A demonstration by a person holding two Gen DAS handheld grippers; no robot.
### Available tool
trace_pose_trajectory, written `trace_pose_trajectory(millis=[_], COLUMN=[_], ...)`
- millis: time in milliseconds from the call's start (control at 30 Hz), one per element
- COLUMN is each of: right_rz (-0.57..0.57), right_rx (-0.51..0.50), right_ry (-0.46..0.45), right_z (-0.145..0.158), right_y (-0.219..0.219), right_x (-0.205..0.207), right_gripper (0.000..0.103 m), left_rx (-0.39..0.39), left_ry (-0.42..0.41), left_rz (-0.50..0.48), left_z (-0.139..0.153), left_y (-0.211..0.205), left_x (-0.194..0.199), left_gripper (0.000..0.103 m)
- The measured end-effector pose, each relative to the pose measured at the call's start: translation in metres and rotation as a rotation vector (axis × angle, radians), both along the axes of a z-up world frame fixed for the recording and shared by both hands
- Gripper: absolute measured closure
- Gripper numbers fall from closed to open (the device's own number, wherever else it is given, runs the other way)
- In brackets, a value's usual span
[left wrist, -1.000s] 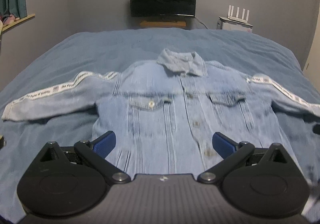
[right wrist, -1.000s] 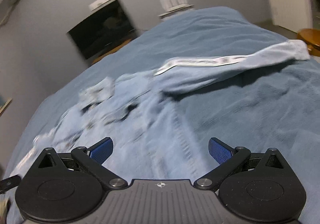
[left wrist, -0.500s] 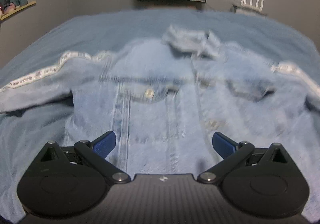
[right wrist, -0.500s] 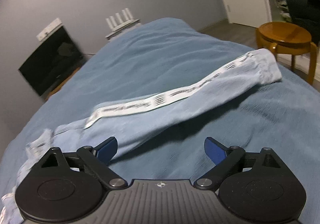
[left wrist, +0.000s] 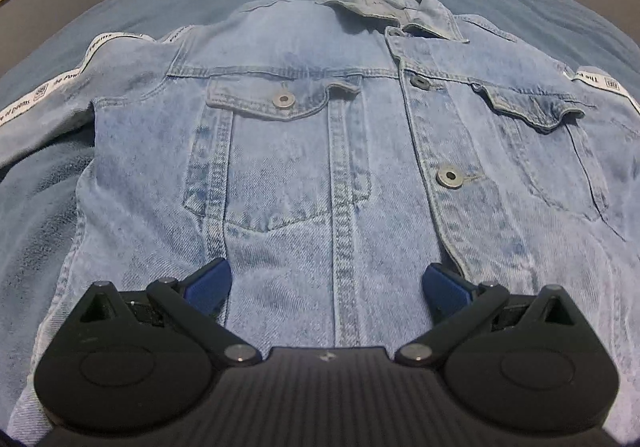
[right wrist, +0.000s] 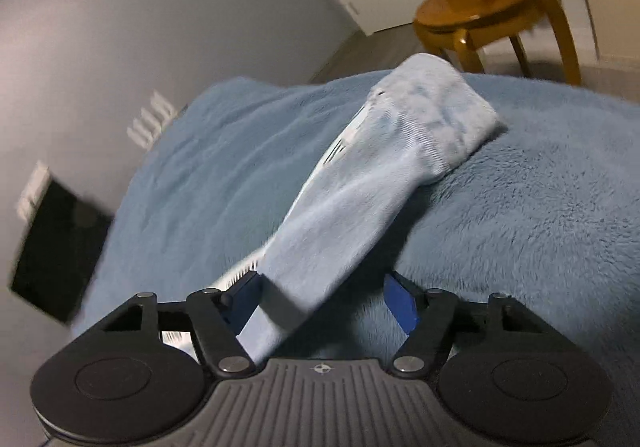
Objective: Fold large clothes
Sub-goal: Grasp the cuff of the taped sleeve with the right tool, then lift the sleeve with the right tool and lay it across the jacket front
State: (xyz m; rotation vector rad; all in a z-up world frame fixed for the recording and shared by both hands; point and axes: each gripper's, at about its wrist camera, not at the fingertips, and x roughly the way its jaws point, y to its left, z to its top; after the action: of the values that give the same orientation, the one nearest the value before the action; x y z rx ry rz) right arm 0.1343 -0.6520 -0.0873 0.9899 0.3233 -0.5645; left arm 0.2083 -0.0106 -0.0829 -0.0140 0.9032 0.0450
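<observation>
Left wrist view: I see the jacket lying front-up and flat on the bed, buttoned, collar at the far end, both chest pocket flaps down. My left hand-held gripper hangs low over the lower front panel with its jaws spread wide; the blue pads sit either side of a stitched seam and I cannot see them pressing the cloth. One sleeve with a white printed tape runs off to the left edge, the other to the right. In the right wrist view, my right hand-held gripper has that other sleeve running up between its fingers, cuff at the far end resting on the bed's fleecy cover. Its jaws have just been closing, with the sleeve between them; the left pad touches the cloth, the right pad stands clear of it, so nothing is clamped. A wooden stool stands beyond the bed's edge, and a dark screen shows, blurred, at the left.
</observation>
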Motion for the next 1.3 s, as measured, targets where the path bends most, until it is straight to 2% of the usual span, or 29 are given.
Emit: trace_pose_trajectory(millis=[133, 200, 333, 400, 500, 567, 667, 733, 800, 933, 1067, 1300], right_rz=[-0.074, -0.121, -0.166, -0.187, -0.170, -0.142, -0.057, 0.020, 0.112, 0.306, 0.490, 0.783], right_rx=[0.035, 0.046, 0.067, 0.060, -0.102, -0.227, -0.385, -0.495, -0.563, -0.573, -0.623, -0.687], right_ry=[-0.098, -0.137, -0.180, -0.177, -0.111, -0.079, -0.086, -0.095, -0.124, -0.222, -0.261, -0.251], right_z=[-0.013, -0.021, -0.031, -0.029, -0.009, 0.008, 0.037, 0.057, 0.076, 0.110, 0.134, 0.120], right_y=[-0.020, -0.031, -0.049, -0.053, -0.043, -0.033, -0.009, 0.010, 0.033, 0.083, 0.146, 0.252], right_x=[-0.010, -0.019, -0.026, -0.026, -0.021, -0.013, -0.003, 0.008, 0.018, 0.040, 0.068, 0.114], right_gripper=[0.046, 0.057, 0.065, 0.083, 0.093, 0.095, 0.097, 0.097, 0.097, 0.097, 0.097, 0.097], left_rx=[-0.011, -0.021, -0.016, -0.015, -0.029, -0.042, -0.058, -0.043, -0.022, -0.001, -0.041, -0.140], left_ry=[0.000, -0.003, -0.010, -0.017, -0.023, -0.034, -0.068, -0.113, -0.150, -0.178, -0.196, -0.208], left_rz=[-0.002, 0.001, 0.003, 0.012, 0.039, 0.058, 0.083, 0.089, 0.088, 0.075, 0.078, 0.149], left_z=[0.000, 0.001, 0.003, 0.005, 0.008, 0.011, 0.018, 0.025, 0.029, 0.034, 0.039, 0.041], left_y=[0.001, 0.004, 0.003, 0.003, 0.007, 0.010, 0.016, 0.018, 0.019, 0.022, 0.030, 0.059], left_x=[0.001, 0.001, 0.002, 0.002, 0.003, 0.003, 0.003, 0.004, 0.004, 0.006, 0.006, 0.013], left_gripper=[0.000, 0.000, 0.000, 0.000, 0.000, 0.000, 0.000, 0.000, 0.000, 0.000, 0.000, 0.000])
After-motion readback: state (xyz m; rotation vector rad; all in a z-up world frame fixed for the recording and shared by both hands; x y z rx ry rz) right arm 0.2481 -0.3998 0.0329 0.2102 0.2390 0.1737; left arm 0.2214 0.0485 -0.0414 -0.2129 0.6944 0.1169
